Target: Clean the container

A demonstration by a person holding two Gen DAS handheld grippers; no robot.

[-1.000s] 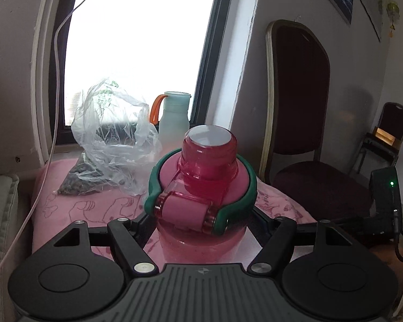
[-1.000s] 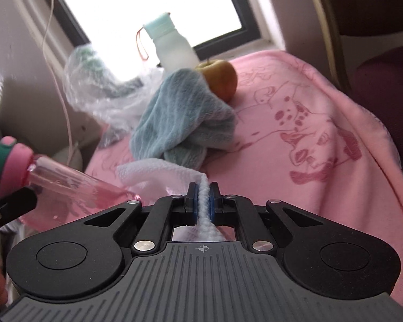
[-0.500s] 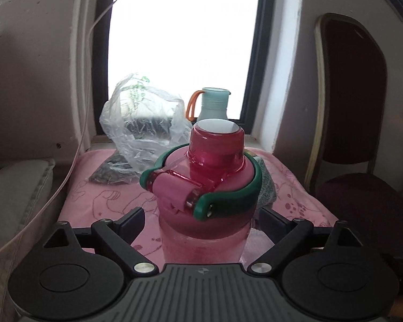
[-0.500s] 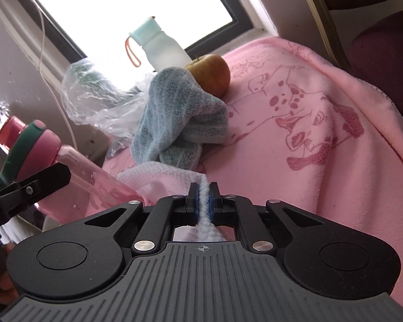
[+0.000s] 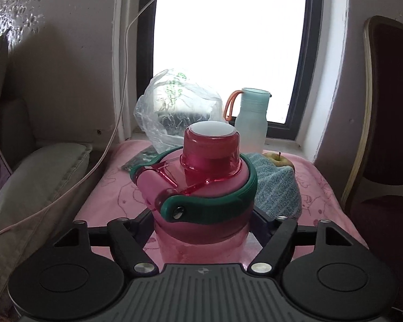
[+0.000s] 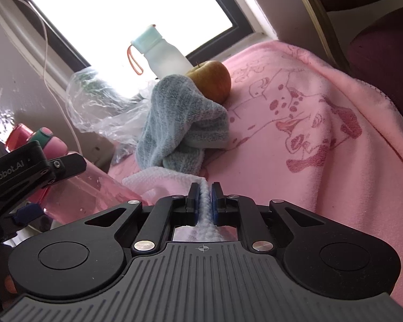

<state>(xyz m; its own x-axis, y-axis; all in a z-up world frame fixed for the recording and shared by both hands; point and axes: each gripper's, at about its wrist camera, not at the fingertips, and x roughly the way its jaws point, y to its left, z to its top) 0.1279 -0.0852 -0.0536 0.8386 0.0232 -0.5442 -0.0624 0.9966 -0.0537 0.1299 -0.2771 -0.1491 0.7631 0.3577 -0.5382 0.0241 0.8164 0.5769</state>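
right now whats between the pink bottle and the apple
The blue towel, bunched up between the pink bottle and the apple; clearest in the right wrist view.

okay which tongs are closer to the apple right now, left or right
Probably right. The right tongs, shut on the white cloth, sit beside the blue towel fronting the apple. The left tongs hold the pink bottle farther off.

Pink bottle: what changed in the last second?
The left gripper swung the pink bottle round to face the window; its green strap hinge turned rightward. The right gripper still pinches the white cloth. Apple and blue towel unmoved.
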